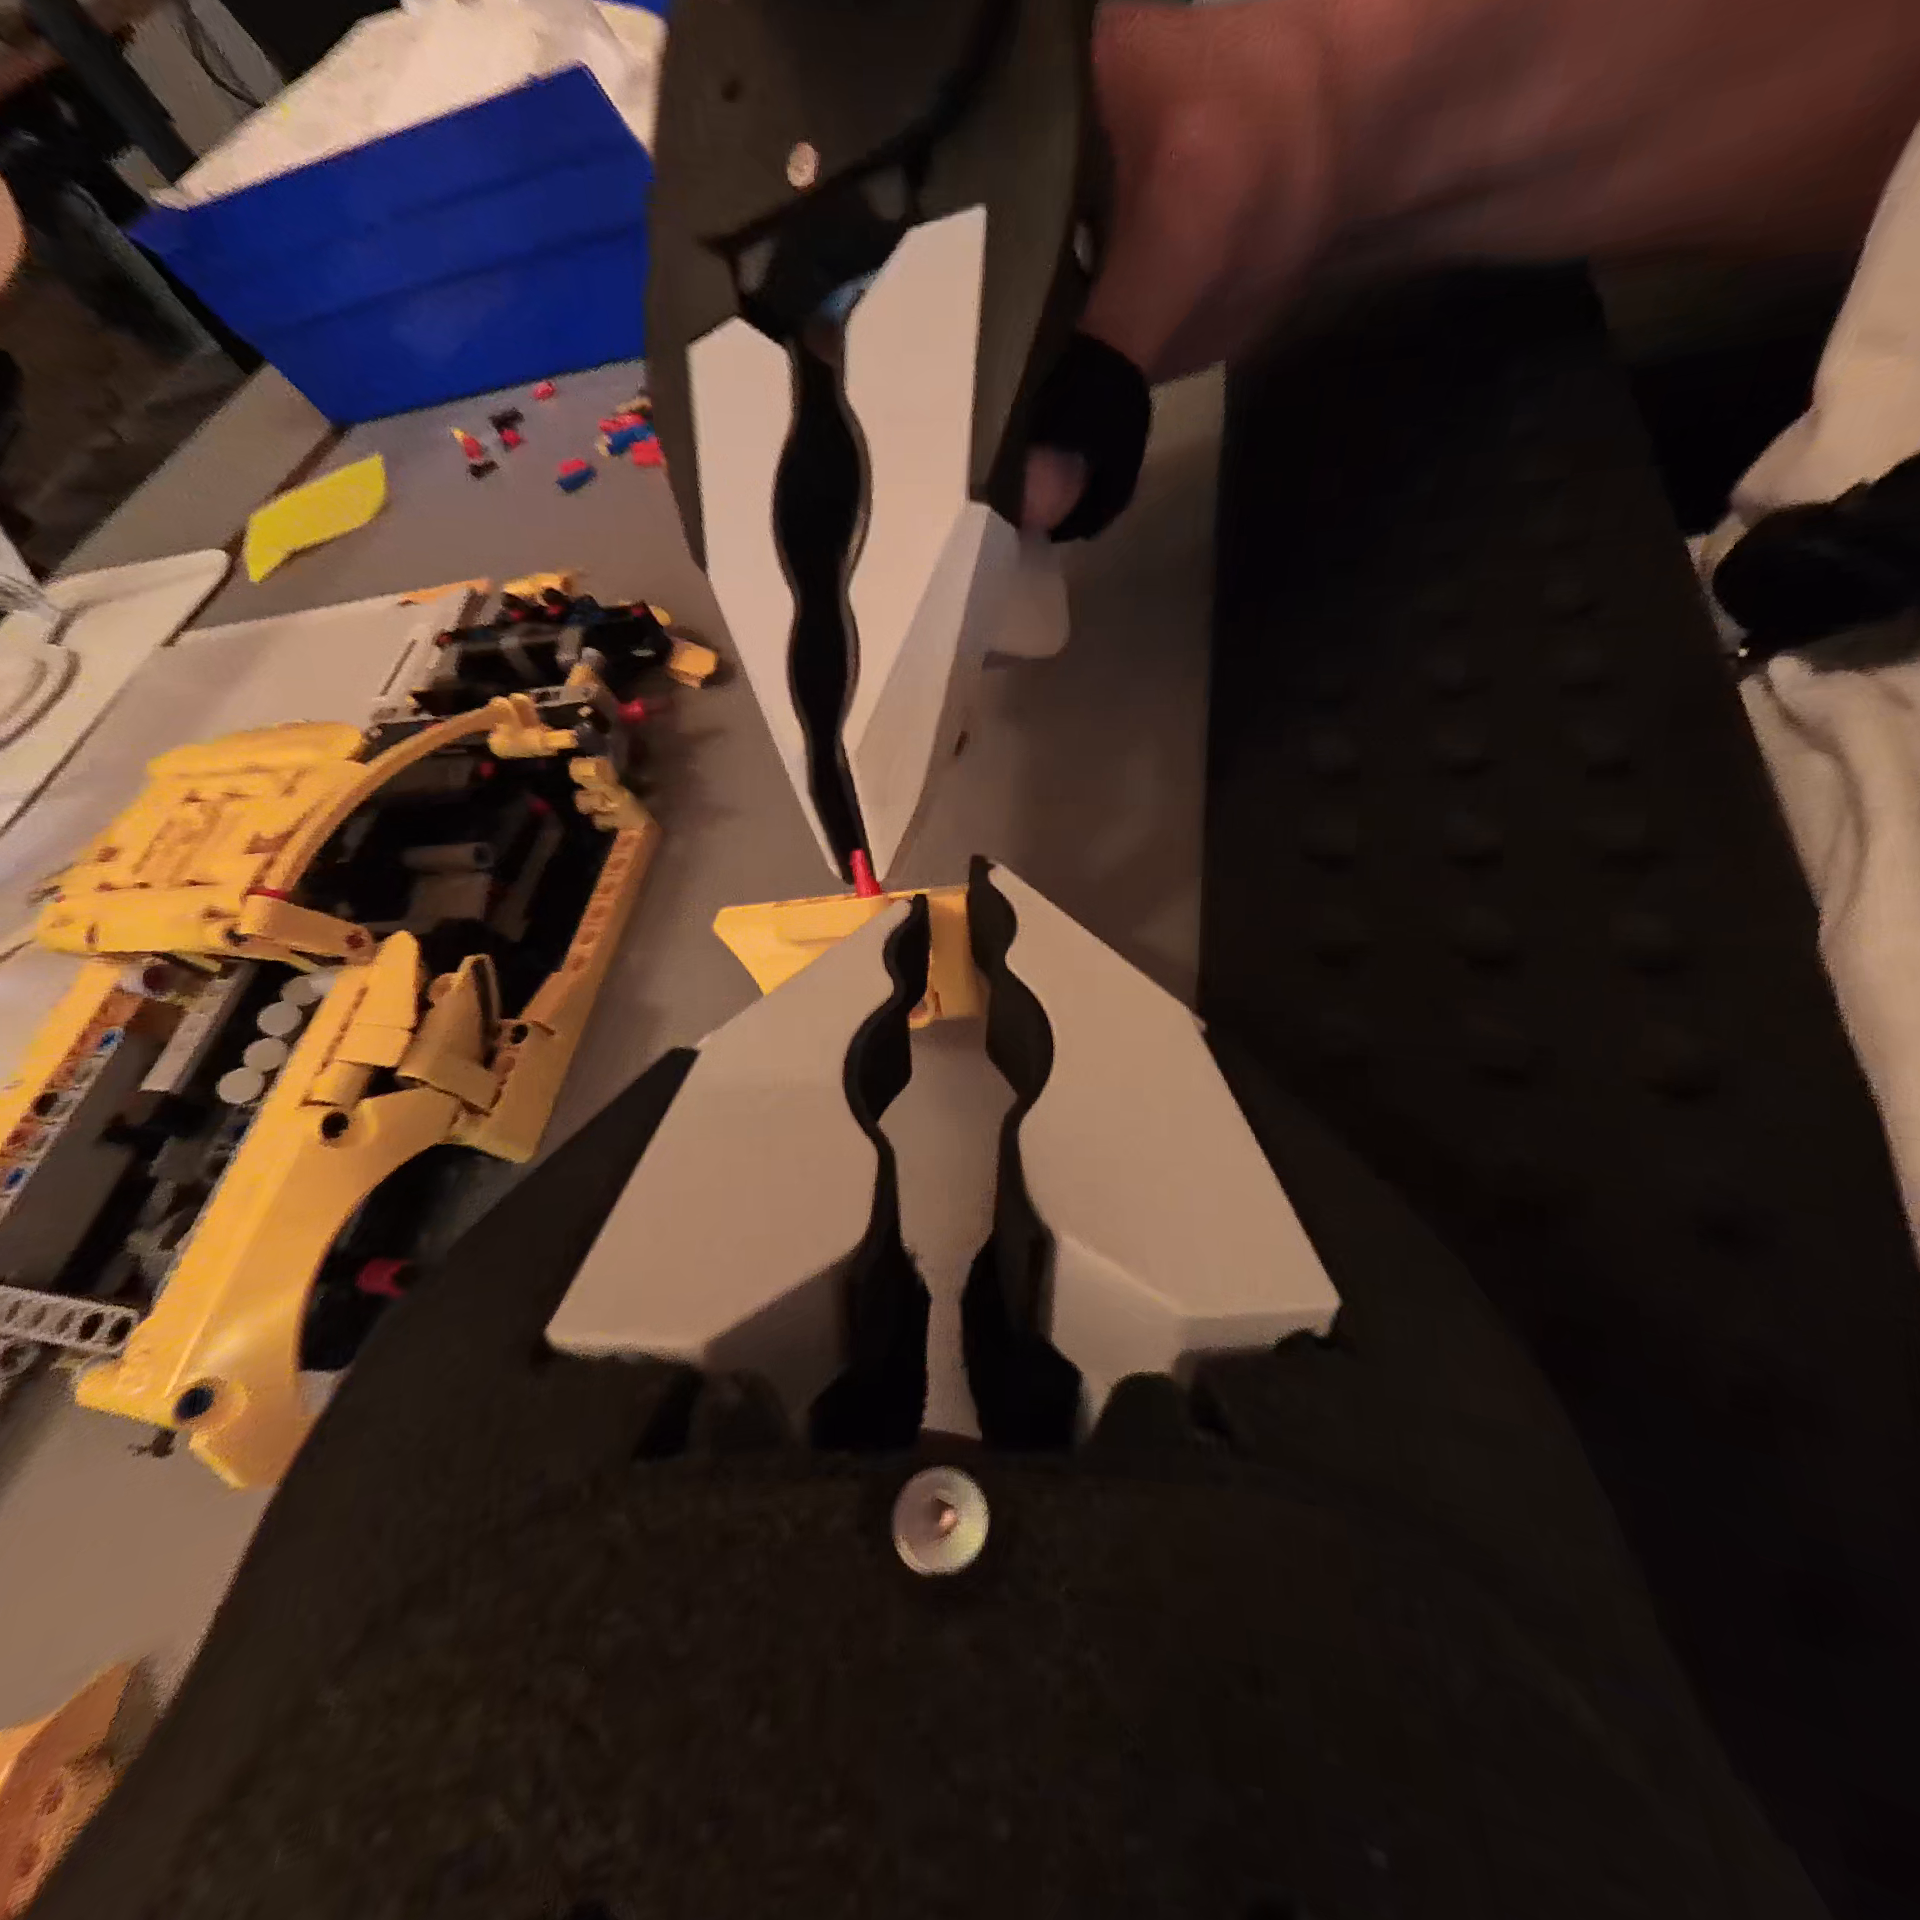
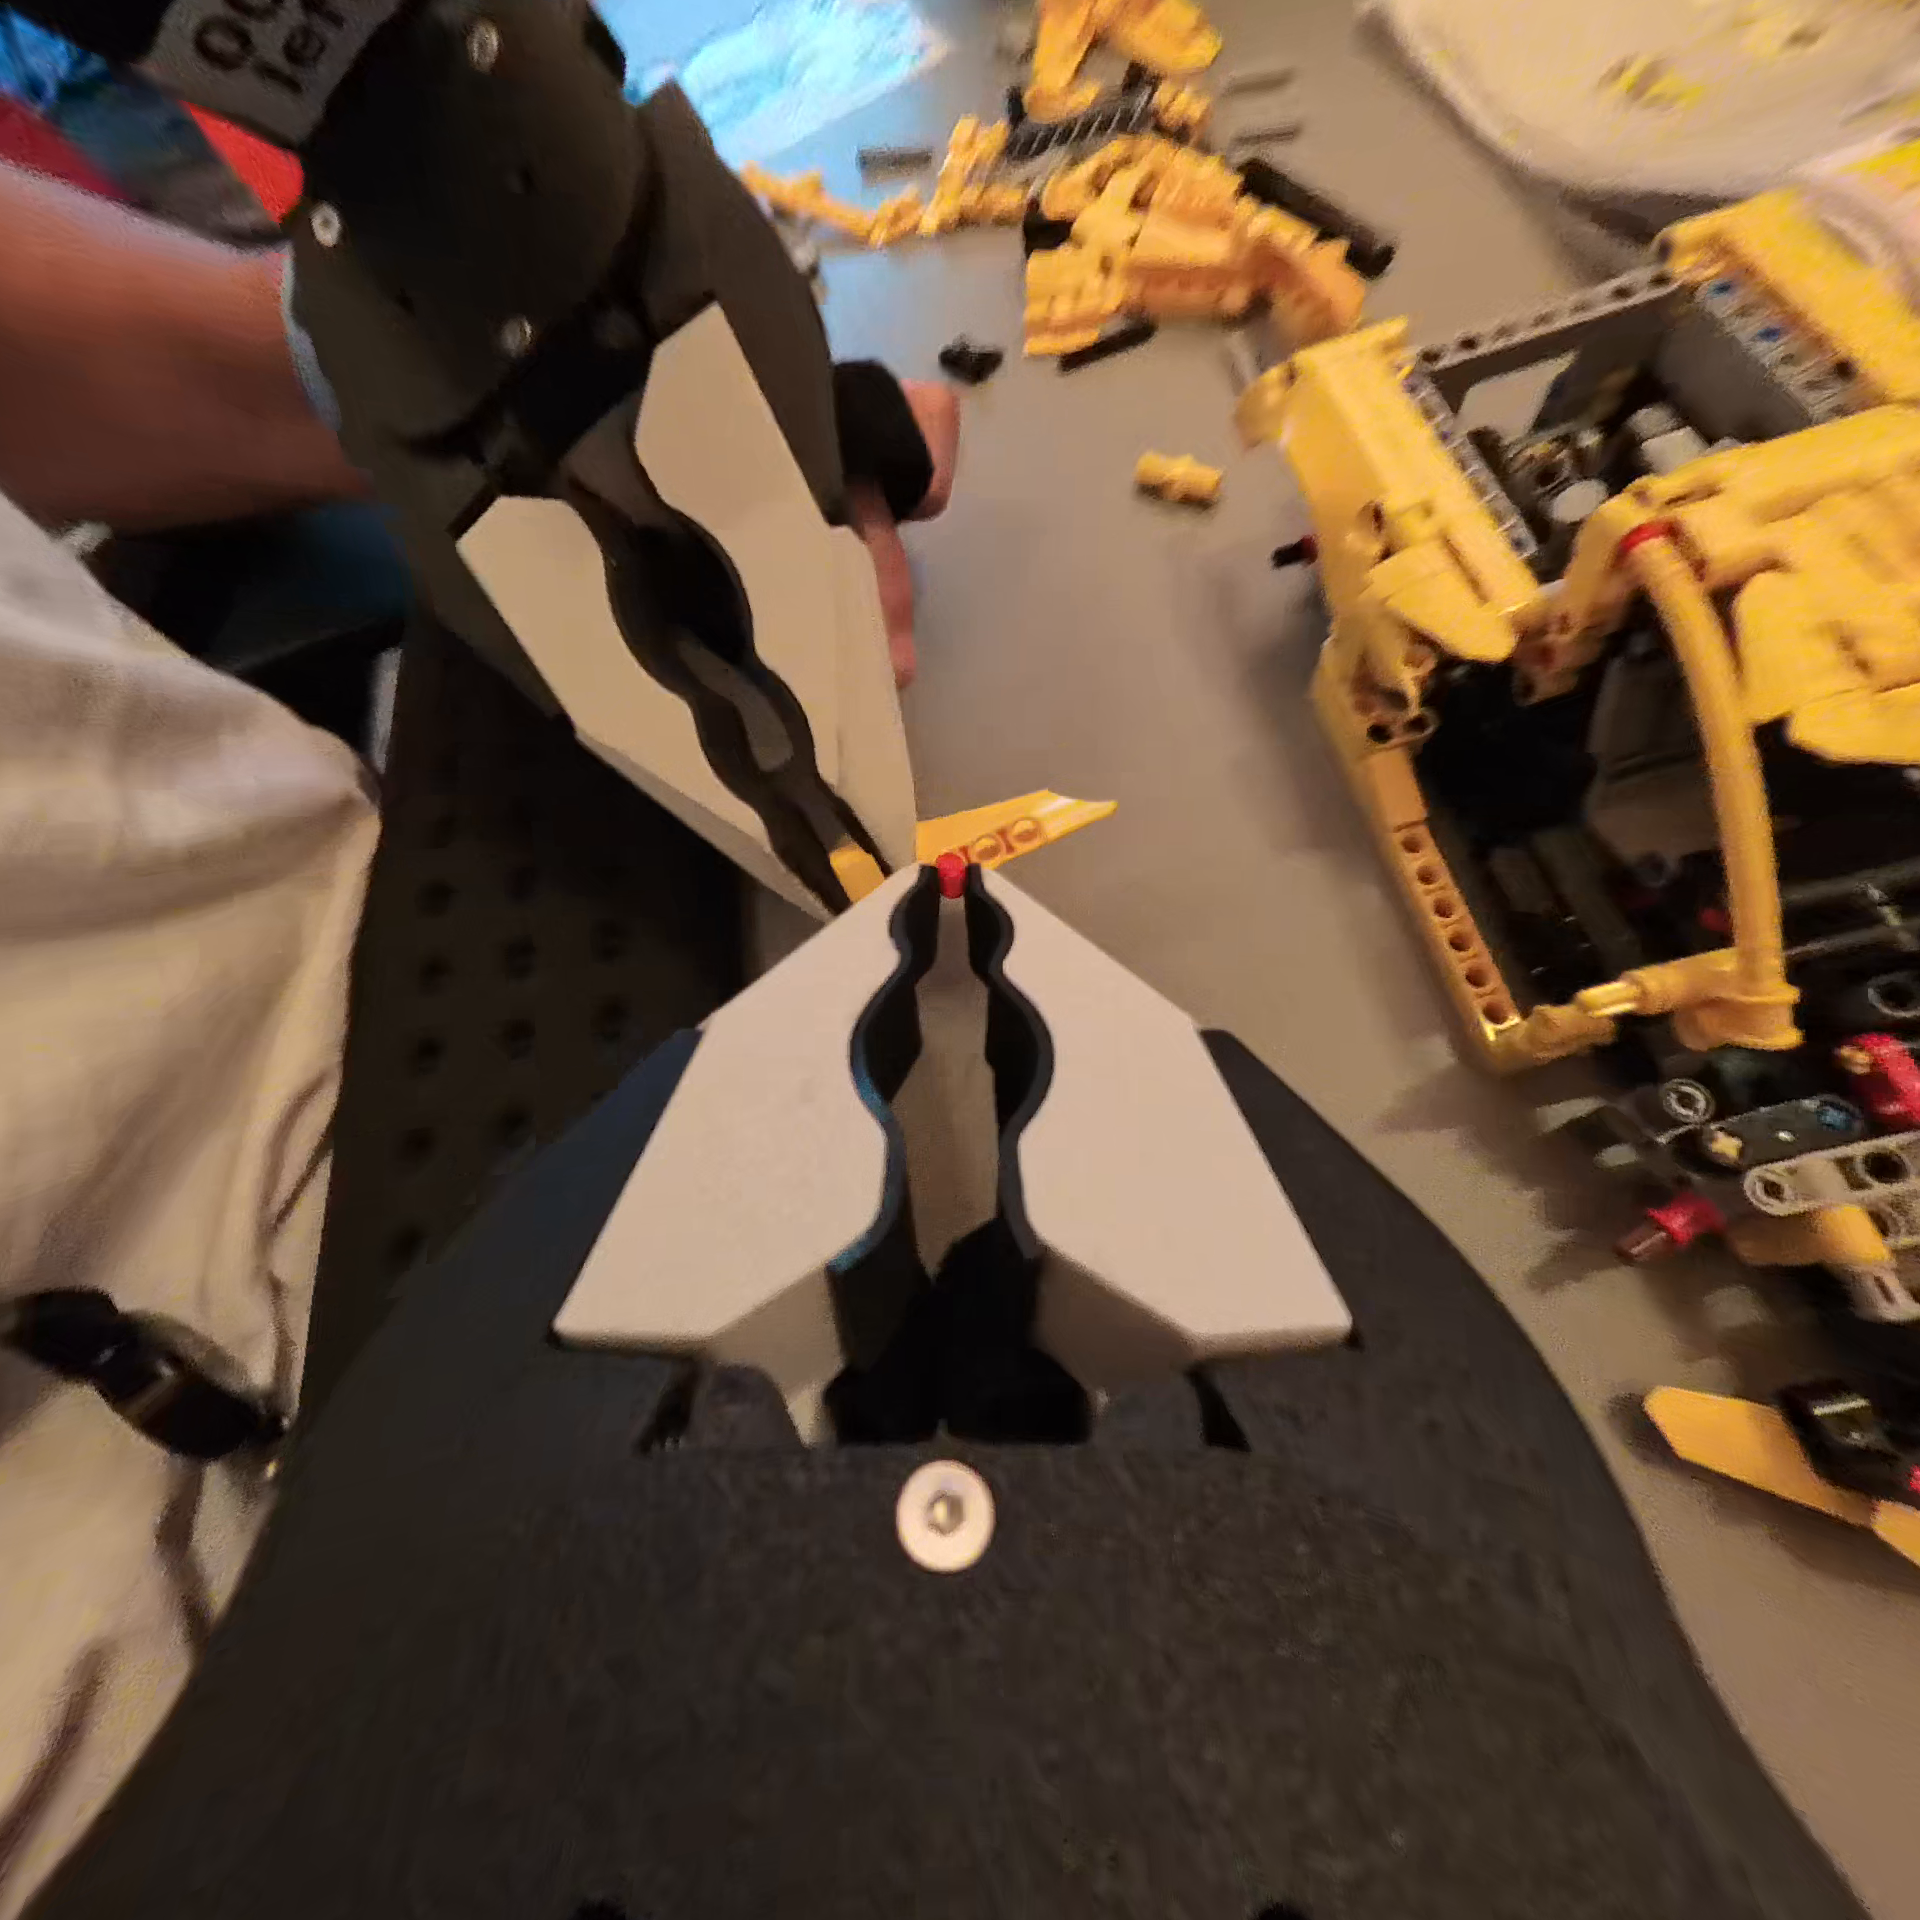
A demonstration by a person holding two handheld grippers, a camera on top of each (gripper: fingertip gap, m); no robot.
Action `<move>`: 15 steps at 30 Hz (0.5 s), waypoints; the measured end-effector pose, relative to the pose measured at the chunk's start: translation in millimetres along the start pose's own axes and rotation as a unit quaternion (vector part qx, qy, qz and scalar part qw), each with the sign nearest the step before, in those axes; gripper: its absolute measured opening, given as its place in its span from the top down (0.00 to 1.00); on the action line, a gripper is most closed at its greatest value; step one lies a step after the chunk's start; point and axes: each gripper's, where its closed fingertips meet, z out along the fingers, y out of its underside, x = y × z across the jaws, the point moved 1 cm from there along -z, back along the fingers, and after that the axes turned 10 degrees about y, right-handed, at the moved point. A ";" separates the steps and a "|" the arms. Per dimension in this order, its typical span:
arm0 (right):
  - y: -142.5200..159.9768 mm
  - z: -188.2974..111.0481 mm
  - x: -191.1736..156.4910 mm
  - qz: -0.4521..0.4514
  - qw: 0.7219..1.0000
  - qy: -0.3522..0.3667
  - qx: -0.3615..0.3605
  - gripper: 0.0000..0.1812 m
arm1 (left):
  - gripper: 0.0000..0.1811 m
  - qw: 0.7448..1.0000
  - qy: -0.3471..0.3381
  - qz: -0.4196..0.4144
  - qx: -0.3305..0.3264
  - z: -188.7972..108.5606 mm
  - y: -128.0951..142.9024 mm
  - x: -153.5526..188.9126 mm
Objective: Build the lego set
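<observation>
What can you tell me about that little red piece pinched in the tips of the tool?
The red peg is a tiny plastic pin, glossy, with a rounded end. The right gripper pinches it at the very fingertips, its end poking out. The peg points at the edge of a flat yellow panel, which the left gripper holds above the grey table. Whether the peg is already inserted is unclear.

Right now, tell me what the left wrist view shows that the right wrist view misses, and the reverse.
Only the left wrist view shows the blue bin, the loose yellow sheet and the scatter of small red and blue bricks.

Only the right wrist view shows the heap of loose yellow parts at the table's far end and the stray yellow connector.

Both show the left gripper shut on the yellow panel, the right gripper pinching the red pin at that panel, and the yellow car body.
</observation>
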 end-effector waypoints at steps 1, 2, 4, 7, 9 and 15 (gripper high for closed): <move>2.8 1.5 0.1 -0.010 1.000 -0.006 -0.010 0.98 | 0.96 1.000 0.006 -0.001 -0.008 2.1 2.6 1.3; 3.6 2.6 -0.3 -0.016 1.000 -0.012 -0.013 0.98 | 0.96 1.000 0.015 -0.006 -0.011 3.2 3.7 2.3; 4.5 4.3 -0.9 -0.024 0.999 -0.019 -0.013 0.98 | 0.96 0.999 0.028 -0.021 -0.011 3.2 4.3 2.9; 1.9 5.3 -1.6 -0.005 0.999 -0.034 -0.002 0.98 | 0.97 0.999 0.028 -0.028 -0.003 1.3 2.9 2.1; 2.9 7.2 -1.6 0.006 0.999 -0.045 -0.007 0.98 | 0.97 0.999 0.024 -0.022 -0.010 2.1 4.6 2.6; -3.6 8.5 -0.7 0.079 0.995 -0.060 0.013 0.98 | 0.98 1.000 0.012 -0.027 0.006 -3.4 0.1 -1.5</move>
